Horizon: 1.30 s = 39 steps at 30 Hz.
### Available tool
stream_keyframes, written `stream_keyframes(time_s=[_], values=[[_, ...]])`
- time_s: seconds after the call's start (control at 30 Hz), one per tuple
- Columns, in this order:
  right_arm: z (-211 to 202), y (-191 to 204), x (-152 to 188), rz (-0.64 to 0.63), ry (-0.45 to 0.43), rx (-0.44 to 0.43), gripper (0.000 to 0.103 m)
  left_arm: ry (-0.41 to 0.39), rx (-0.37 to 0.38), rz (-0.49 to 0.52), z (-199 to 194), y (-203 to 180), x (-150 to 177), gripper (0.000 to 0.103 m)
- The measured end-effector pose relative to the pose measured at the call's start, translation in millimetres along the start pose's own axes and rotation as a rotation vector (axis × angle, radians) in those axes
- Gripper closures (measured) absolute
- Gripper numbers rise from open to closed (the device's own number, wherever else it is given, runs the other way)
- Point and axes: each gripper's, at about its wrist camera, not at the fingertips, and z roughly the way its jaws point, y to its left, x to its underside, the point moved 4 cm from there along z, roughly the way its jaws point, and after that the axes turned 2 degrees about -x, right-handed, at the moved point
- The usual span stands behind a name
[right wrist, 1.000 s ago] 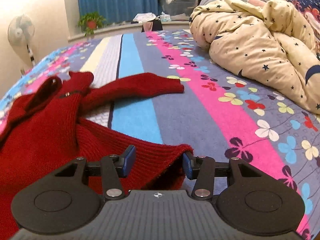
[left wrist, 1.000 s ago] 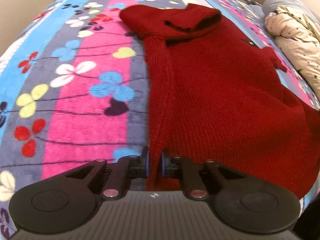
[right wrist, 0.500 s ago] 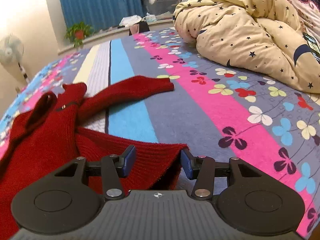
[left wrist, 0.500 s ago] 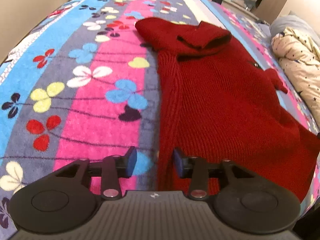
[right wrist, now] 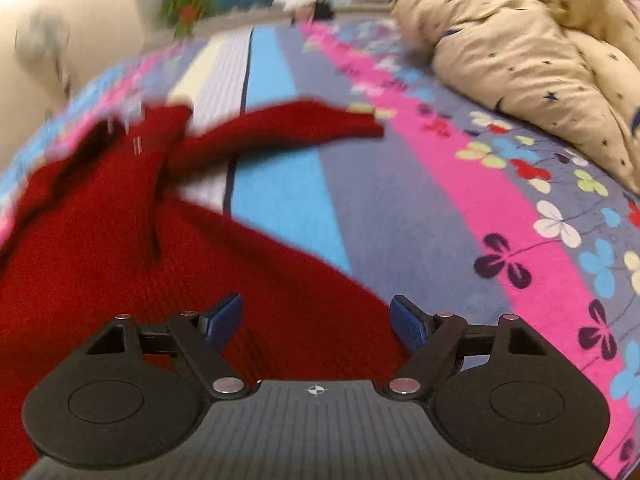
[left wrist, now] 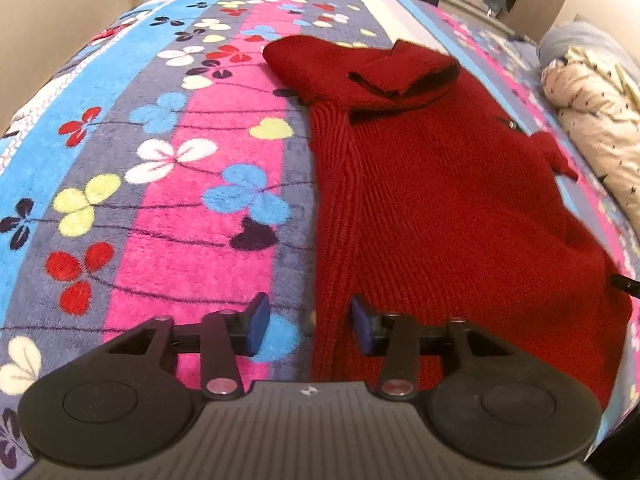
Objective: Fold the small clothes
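Observation:
A small dark red knit sweater (left wrist: 440, 200) lies flat on a striped flowered blanket (left wrist: 168, 184), collar end far from me. My left gripper (left wrist: 306, 326) is open, its jaws either side of the sweater's left hem edge, holding nothing. In the right wrist view the sweater (right wrist: 120, 248) fills the lower left, one sleeve (right wrist: 288, 126) stretched out to the right. My right gripper (right wrist: 316, 322) is open wide above the sweater's right hem corner, holding nothing. This view is blurred.
A cream star-print duvet (right wrist: 540, 60) is heaped on the bed's right side and shows in the left wrist view (left wrist: 596, 120). A fan (right wrist: 40, 44), a potted plant (right wrist: 184, 8) and blue curtains stand beyond the bed.
My left gripper was shut on the sweater's left hem edge a second ago; it has let go and opened. My right gripper has opened wider and shifted over the hem.

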Motion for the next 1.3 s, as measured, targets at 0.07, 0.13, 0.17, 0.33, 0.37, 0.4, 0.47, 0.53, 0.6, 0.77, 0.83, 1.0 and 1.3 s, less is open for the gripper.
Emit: stream_keyframes(time_s=[0.07, 0.13, 0.17, 0.33, 0.37, 0.4, 0.47, 0.53, 0.6, 0.77, 0.83, 1.0, 1.3], values=[[9, 9, 4, -0.06, 0.024, 0.013, 0.027, 0.003, -0.012, 0.011, 2, 1, 1, 0.091], [14, 13, 9, -0.104, 0.048, 0.017, 0.06, -0.001, -0.008, -0.011, 0, 6, 1, 0.092], [17, 14, 11, -0.118, 0.067, 0.028, 0.088, -0.006, -0.003, -0.023, -2, 8, 0, 0.092], [-14, 2, 5, -0.068, -0.014, 0.002, 0.09, -0.041, 0.0, -0.07, -20, 15, 2, 0.092], [-25, -2, 5, -0.038, -0.027, -0.018, 0.091, -0.046, -0.005, -0.072, -24, 15, 3, 0.092], [-36, -8, 6, -0.008, -0.027, -0.037, 0.091, -0.045, -0.014, -0.074, -26, 16, 3, 0.092], [-49, -17, 15, 0.03, 0.021, -0.063, 0.091, -0.012, -0.032, -0.07, -21, 16, 5, 0.092], [-47, -23, 29, 0.069, 0.125, -0.121, 0.091, 0.043, -0.039, -0.043, -11, 13, 7, 0.09], [-35, -20, 42, 0.036, 0.222, -0.154, 0.087, 0.027, -0.064, -0.016, -10, 8, 4, 0.085], [-58, -36, 11, 0.102, -0.024, -0.125, 0.055, -0.286, -0.063, 0.038, -52, -9, -16, 0.055], [-69, -45, -9, 0.167, -0.15, -0.134, 0.045, -0.339, 0.015, 0.058, -60, -19, -20, 0.055], [-36, -38, -46, 0.25, -0.19, -0.249, 0.046, -0.242, 0.099, 0.183, -39, -46, -15, 0.056], [77, -13, -93, 0.413, -0.115, -0.338, 0.026, 0.065, 0.008, 0.369, 29, -55, 23, 0.052]])
